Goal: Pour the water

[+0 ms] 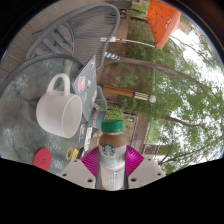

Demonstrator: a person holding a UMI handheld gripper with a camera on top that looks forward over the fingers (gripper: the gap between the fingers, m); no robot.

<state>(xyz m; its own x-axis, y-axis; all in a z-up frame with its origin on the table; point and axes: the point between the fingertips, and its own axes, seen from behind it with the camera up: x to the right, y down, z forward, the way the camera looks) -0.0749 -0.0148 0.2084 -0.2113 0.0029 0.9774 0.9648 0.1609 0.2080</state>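
Observation:
My gripper (112,172) is shut on a Starbucks bottle (112,150) with a green cap and a brown and white body. Both magenta pads (88,166) press on its sides, and the bottle stands upright between the fingers. The whole view is tilted. A white mug (59,106) with its handle toward the far side stands on the round glass table (25,80), ahead and to the left of the bottle, apart from it.
A small red lid-like object (43,157) lies on the glass near the left finger. A metal chair (85,30) stands beyond the table. An orange object (160,22), trees and a wooden fence (150,125) fill the background.

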